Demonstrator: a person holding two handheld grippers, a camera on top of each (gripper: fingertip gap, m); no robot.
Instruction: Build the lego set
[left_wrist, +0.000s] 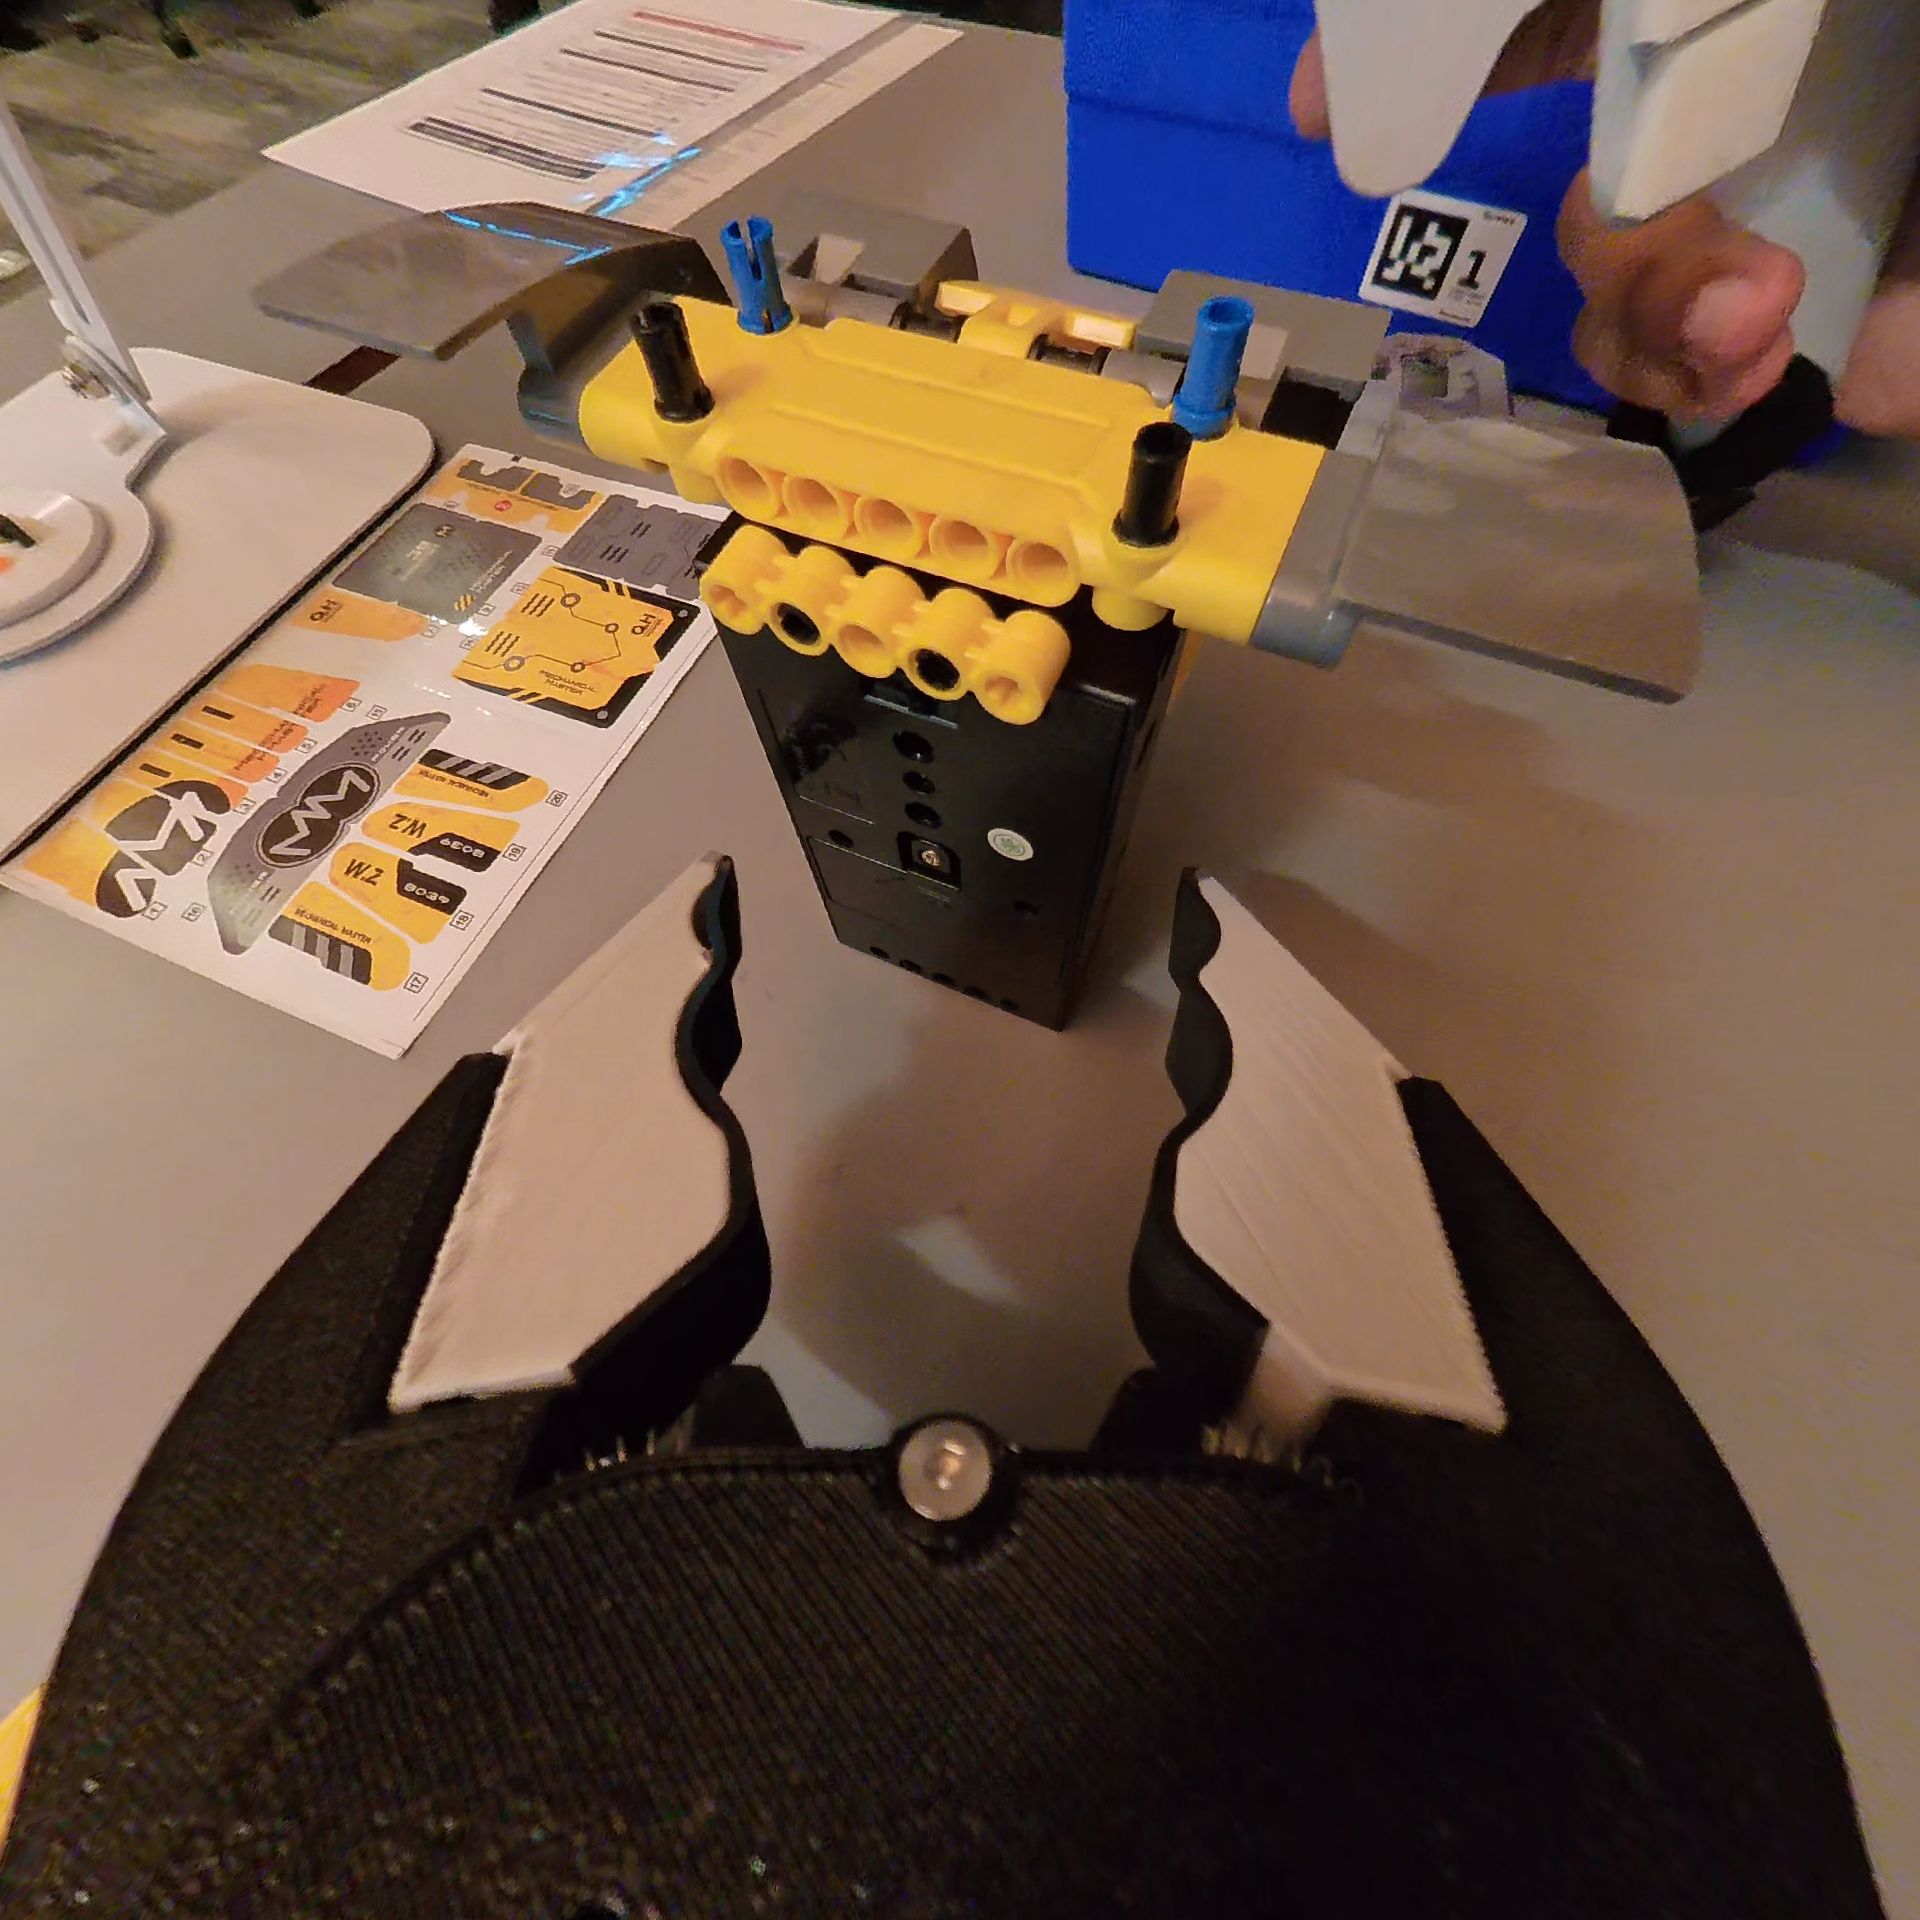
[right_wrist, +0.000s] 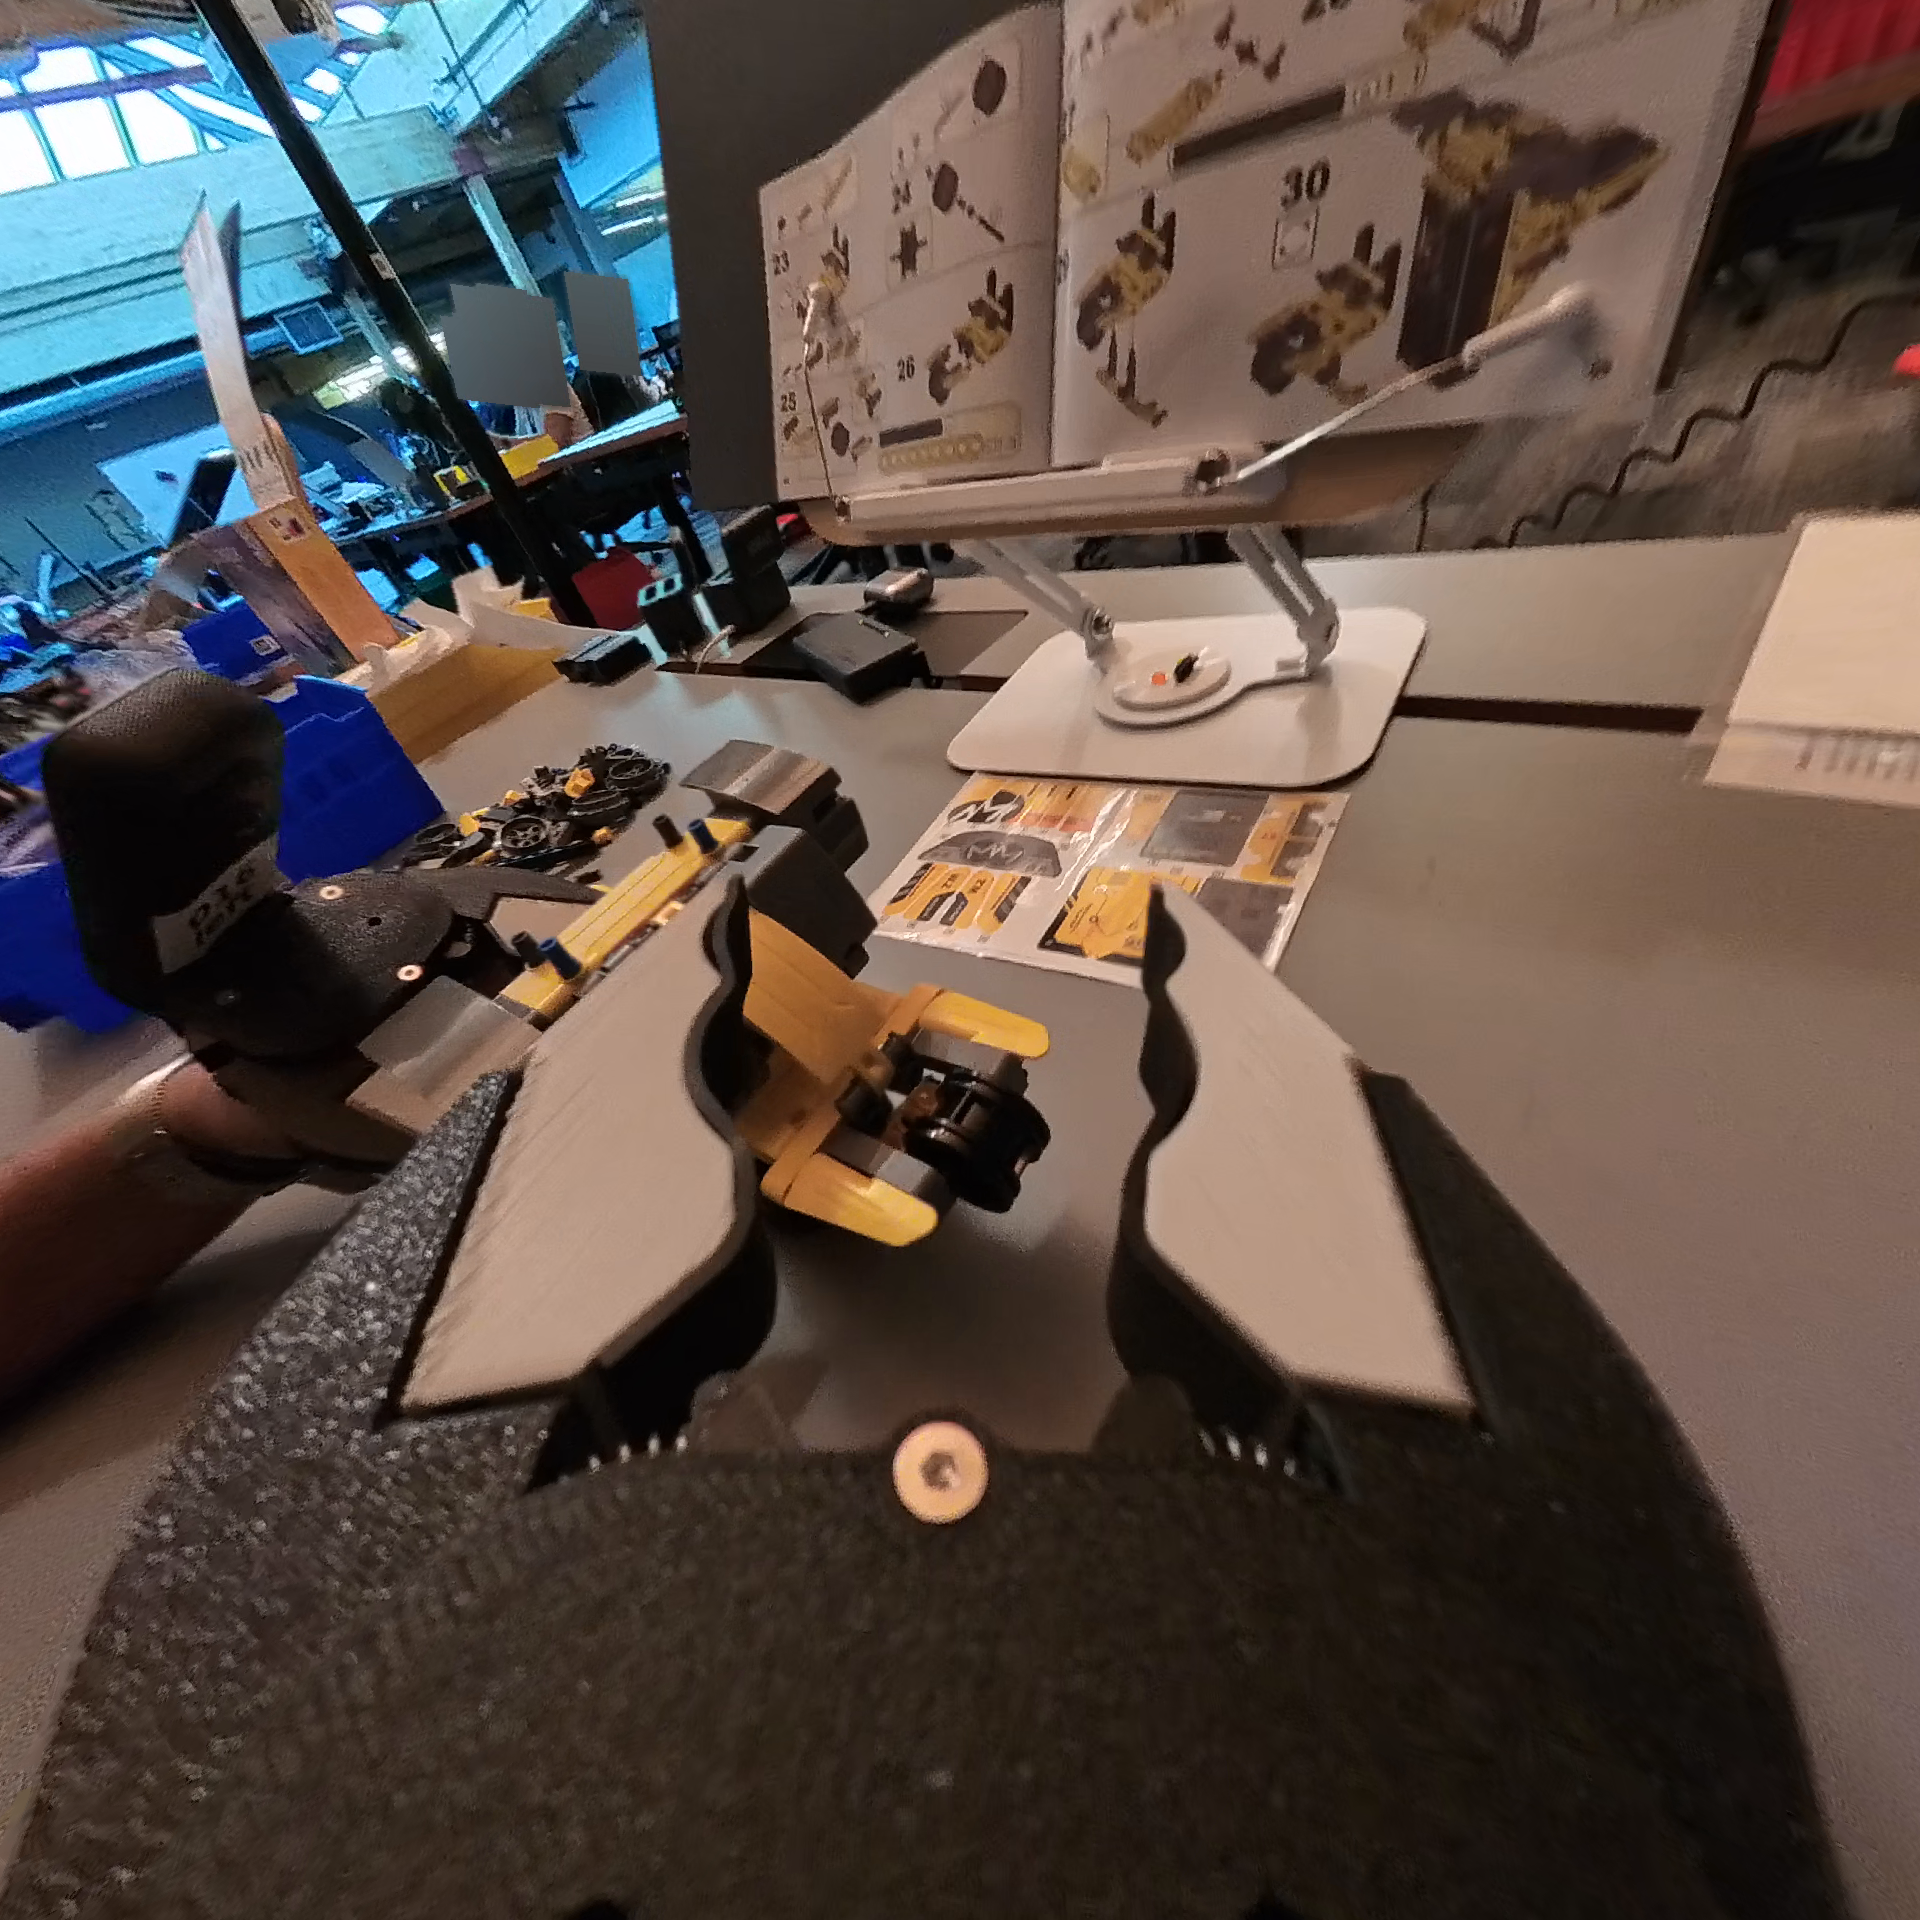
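Note:
A brick model stands on the grey table (left_wrist: 1455, 935): a black box (left_wrist: 935, 831) topped by yellow beams (left_wrist: 914, 457), with black and blue pins and grey panels (left_wrist: 1507, 561) on both sides. My left gripper (left_wrist: 956, 894) is open and empty, its fingertips on either side of the box's near end, not touching it. My right gripper (right_wrist: 948, 904) is open and empty. The model's yellow end with a black round piece (right_wrist: 966, 1132) lies just beyond its left finger (right_wrist: 623, 1143). The right gripper's white fingers (left_wrist: 1382, 94) show beyond the model. The left gripper (right_wrist: 239, 935) shows on the model's far side.
A yellow sticker sheet (left_wrist: 343, 748) lies left of the model, also seen in the right wrist view (right_wrist: 1101, 873). A white stand (right_wrist: 1195, 686) holds an open instruction booklet (right_wrist: 1195, 229). A blue bin (left_wrist: 1195, 156), a pile of loose black parts (right_wrist: 561, 800) and printed paper (left_wrist: 623, 83) lie behind. There is about 15 cm between the tips of the two grippers.

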